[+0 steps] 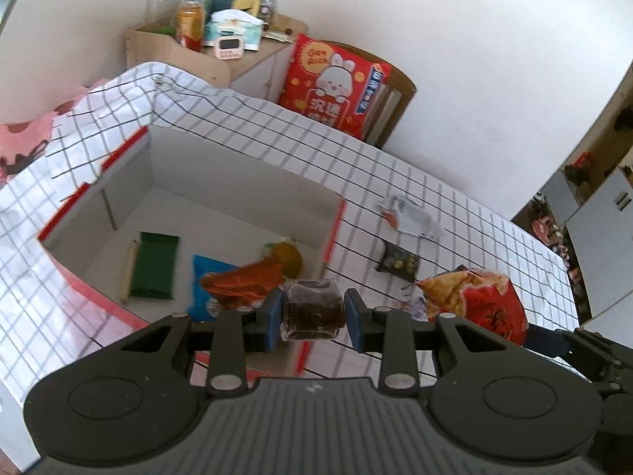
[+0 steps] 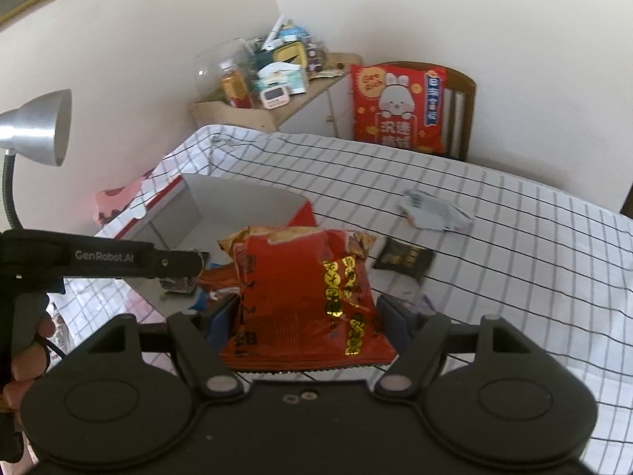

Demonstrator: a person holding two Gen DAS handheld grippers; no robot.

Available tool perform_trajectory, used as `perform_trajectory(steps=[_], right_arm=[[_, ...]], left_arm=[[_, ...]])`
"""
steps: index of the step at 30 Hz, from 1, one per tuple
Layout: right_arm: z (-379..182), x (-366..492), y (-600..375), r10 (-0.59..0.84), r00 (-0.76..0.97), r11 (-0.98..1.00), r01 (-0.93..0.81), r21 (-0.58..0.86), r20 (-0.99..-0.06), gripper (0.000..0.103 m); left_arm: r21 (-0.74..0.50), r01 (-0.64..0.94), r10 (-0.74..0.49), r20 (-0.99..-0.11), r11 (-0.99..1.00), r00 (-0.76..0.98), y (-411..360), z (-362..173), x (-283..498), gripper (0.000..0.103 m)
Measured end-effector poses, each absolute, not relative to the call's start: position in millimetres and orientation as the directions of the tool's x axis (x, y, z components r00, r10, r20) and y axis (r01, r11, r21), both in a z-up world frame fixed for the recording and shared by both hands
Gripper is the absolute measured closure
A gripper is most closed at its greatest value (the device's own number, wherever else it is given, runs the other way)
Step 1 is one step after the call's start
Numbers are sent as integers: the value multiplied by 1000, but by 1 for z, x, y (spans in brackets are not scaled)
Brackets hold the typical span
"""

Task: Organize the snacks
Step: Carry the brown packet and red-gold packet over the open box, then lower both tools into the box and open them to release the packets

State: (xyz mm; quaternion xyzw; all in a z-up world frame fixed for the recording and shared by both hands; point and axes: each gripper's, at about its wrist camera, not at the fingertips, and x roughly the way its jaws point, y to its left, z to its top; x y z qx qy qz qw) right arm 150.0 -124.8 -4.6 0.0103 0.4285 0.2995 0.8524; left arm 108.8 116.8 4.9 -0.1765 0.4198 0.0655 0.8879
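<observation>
One dark brown wrapped snack is clenched between the blue pads of the left gripper, held above the near right corner of one open box with red outer walls and a pale inside. Four snacks are counted inside the box: one green packet lying flat on the left, one blue packet, one orange packet lying partly over the blue one, and one round yellowish piece by the right wall. One red snack bag with gold markings is grasped by the right gripper, its jaws pressed on the bag's two sides, and it is held clear of the worktop, which is covered with a checked cloth. Two packets are seen lying on the cloth to the right of the box: one white crumpled packet and, nearer, one small black packet. A further small wrapper by the red bag is too blurred to be told. One red cushion with a rabbit is propped on one wooden chair behind the worktop.
</observation>
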Motion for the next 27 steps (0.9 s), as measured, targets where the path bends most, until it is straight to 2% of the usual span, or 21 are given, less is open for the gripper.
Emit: perform_trajectory(steps=[15,27], right_arm=[[-15,160,-34,512,417,802,-545,245,-751,29],[-45,188,38,447,400,796,-587,151,-800,29]], left_arm=[[-228,-333,37,-775,915,631,205,-6,112,70],[-184,-390,78,-821,902,566,266,-41,139,70]])
